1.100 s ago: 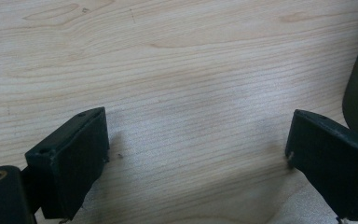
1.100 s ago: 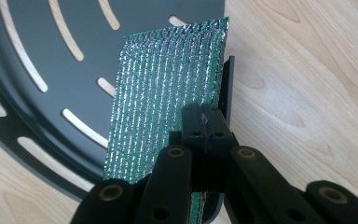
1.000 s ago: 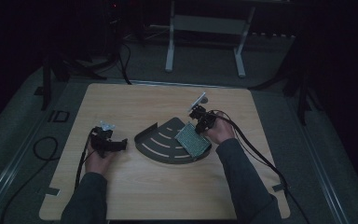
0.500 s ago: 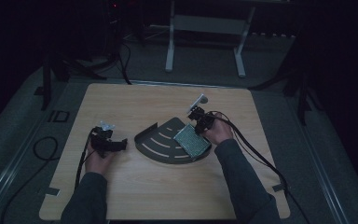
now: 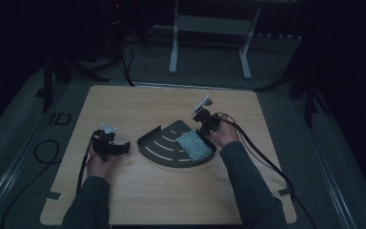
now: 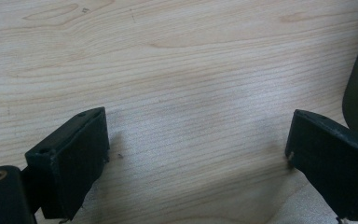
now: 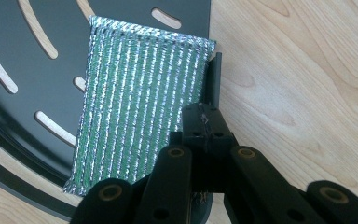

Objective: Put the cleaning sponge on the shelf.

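1. The sponge (image 7: 137,109), a green-and-silver scouring pad, lies flat on the dark slotted tray (image 7: 23,93), at the tray's straight edge. If the right gripper (image 7: 204,122) lifts or twists from here, the tray could tip or slide on the table (image 5: 171,200), and the loose sponge would likely slip off.
2. The right gripper's jaws are drawn together; they appear pinched on the tray's upright edge just beside the sponge, though the exact contact is hard to make out.
3. The left gripper (image 6: 198,154) hangs low over bare wood with its jaws spread wide, holding nothing. The tray's rounded edge lies just beside one jaw, so a careless sweep could knock it.
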`<state>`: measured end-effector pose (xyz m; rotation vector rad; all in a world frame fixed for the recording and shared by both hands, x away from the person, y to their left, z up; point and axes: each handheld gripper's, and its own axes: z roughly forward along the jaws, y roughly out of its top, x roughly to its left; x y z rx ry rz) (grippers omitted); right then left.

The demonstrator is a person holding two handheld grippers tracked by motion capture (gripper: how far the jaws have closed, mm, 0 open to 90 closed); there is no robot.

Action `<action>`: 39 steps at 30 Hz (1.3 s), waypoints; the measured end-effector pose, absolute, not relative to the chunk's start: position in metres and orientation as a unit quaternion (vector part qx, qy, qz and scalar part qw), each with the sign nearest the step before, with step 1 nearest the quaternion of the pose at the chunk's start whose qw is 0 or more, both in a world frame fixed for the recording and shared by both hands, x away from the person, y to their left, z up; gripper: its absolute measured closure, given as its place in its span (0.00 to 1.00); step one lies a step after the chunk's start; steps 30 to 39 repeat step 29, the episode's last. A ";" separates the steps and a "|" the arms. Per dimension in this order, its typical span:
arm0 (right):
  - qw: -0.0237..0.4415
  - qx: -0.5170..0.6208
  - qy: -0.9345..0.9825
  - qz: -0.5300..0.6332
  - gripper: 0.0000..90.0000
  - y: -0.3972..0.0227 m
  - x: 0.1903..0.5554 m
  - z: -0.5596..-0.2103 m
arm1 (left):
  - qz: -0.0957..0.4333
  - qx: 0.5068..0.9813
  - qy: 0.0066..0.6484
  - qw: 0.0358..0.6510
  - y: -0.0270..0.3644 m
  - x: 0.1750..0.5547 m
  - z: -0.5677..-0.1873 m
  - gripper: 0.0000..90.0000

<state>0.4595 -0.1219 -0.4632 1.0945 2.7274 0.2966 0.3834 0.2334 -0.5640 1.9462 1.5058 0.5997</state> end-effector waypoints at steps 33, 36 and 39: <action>0.125 0.415 0.882 0.182 0.35 -0.205 0.410 -0.464 | 0.226 0.732 0.568 0.300 0.233 0.383 -0.564 0.07; 0.125 0.415 0.882 0.182 0.35 -0.205 0.410 -0.464 | 0.226 0.732 0.568 0.300 0.233 0.383 -0.564 0.07; 0.125 0.415 0.882 0.182 0.35 -0.205 0.410 -0.464 | 0.226 0.732 0.568 0.300 0.233 0.383 -0.564 0.07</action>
